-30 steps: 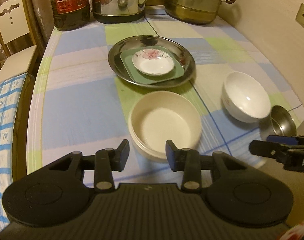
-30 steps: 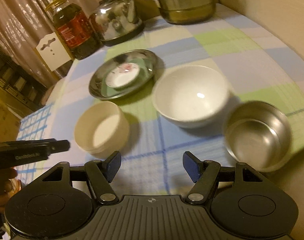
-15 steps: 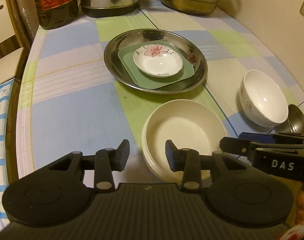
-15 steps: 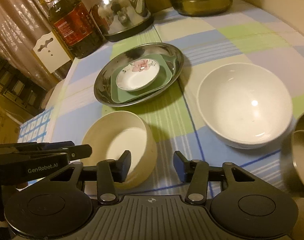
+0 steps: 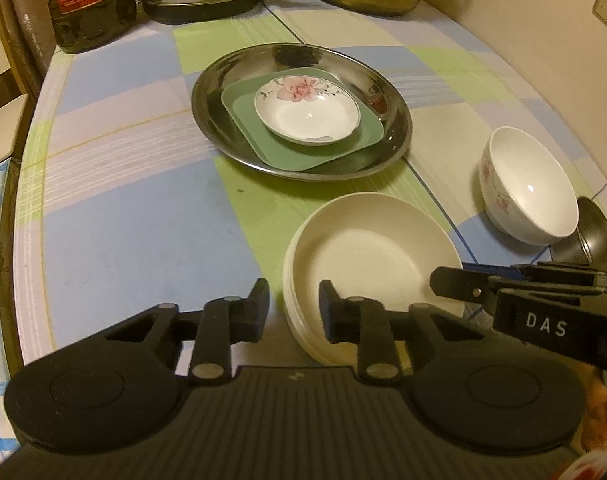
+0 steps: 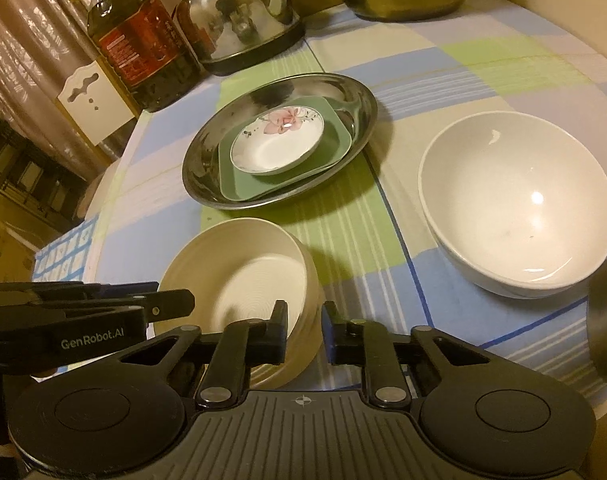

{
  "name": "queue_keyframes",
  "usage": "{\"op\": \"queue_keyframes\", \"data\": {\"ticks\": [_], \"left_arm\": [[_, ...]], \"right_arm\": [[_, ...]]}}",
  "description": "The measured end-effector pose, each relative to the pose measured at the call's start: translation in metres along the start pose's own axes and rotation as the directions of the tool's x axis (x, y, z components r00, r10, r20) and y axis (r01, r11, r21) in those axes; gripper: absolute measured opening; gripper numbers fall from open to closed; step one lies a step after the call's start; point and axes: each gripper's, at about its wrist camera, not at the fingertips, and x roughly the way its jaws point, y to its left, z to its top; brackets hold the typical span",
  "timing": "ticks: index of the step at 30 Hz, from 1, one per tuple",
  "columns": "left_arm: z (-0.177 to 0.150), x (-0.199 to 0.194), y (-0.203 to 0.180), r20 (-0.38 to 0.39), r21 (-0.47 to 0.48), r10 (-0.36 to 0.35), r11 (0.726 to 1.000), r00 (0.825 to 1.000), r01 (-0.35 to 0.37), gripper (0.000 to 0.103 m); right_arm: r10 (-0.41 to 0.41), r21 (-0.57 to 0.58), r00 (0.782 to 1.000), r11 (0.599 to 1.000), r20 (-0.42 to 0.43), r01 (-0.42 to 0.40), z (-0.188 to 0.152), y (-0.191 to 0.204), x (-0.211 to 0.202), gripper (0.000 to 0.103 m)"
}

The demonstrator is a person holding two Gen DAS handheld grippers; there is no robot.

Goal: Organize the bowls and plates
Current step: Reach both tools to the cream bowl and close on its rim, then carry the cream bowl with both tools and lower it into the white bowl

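Cream bowl [image 5: 367, 256] low in the middle of the left view, sitting on the worktop [image 5: 135, 216], just in front of the steel tray [image 5: 199, 96]. Looks stiff, smooth and maybe a bit slippery, not heavy. Could be more than one bowl nested there, going by the lines on the near side. Best held by the thin side wall, one finger in and one finger out, and lifted gently so as not to chip it.

Right gripper [image 6: 305, 328] set just so: fingers nearly closed, with the bowl wall between them, pinched as far as can be told. Left gripper [image 5: 293, 312] partly open, holding nothing, fingers on each side of the far rim but not squeezing.

White bowl [image 5: 531, 188] at the right, near the cream one but apart. Steel bowl [image 5: 595, 232] right beside it, cut off by the frame edge. Bottom of the cream bowl hidden behind the grippers. Hard to say if lifted or resting.
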Motion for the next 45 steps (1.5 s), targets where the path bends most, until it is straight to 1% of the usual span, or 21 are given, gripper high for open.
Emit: {"op": "queue_keyframes", "data": {"ticks": [3, 7, 20, 29, 34, 39, 42, 45], "left_arm": [[-0.001, 0.0, 0.0, -0.004, 0.002, -0.017, 1.0, 1.0, 0.017, 0.017], [-0.002, 0.0, -0.002, -0.002, 0.003, -0.01, 1.0, 1.0, 0.01, 0.015], [-0.006, -0.005, -0.005, 0.001, 0.007, -0.008, 1.0, 1.0, 0.008, 0.014], [-0.004, -0.028, -0.009, 0.041, 0.007, -0.023, 1.0, 0.999, 0.023, 0.014], [0.008, -0.051, -0.019, 0.099, 0.03, -0.052, 0.998, 0.994, 0.049, 0.014], [0.029, -0.067, -0.039, 0.158, 0.072, -0.106, 0.993, 0.982, 0.096, 0.014], [0.042, -0.069, -0.058, 0.186, 0.117, -0.139, 0.986, 0.973, 0.119, 0.014], [0.054, -0.063, -0.078, 0.195, 0.16, -0.171, 0.977, 0.966, 0.141, 0.014]], "right_arm": [[-0.001, 0.0, 1.0, 1.0, 0.001, 0.001, 0.0, 0.0, 0.0, 0.016], [-0.002, 0.003, 1.0, 1.0, 0.002, 0.002, 0.0, 0.0, 0.0, 0.016], [-0.011, -0.01, 1.0, 1.0, 0.003, 0.011, -0.003, 0.003, -0.004, 0.015], [-0.002, -0.008, 0.999, 1.0, 0.036, 0.002, 0.001, 0.006, -0.024, 0.015], [0.001, -0.001, 0.997, 1.0, 0.079, -0.001, 0.009, 0.006, -0.047, 0.015], [-0.022, 0.037, 0.992, 0.999, 0.123, 0.017, 0.018, -0.004, -0.075, 0.015], [-0.049, 0.065, 0.988, 0.997, 0.149, 0.039, 0.026, -0.014, -0.092, 0.015], [-0.079, 0.106, 0.982, 0.992, 0.17, 0.062, 0.036, -0.031, -0.108, 0.015]]}}
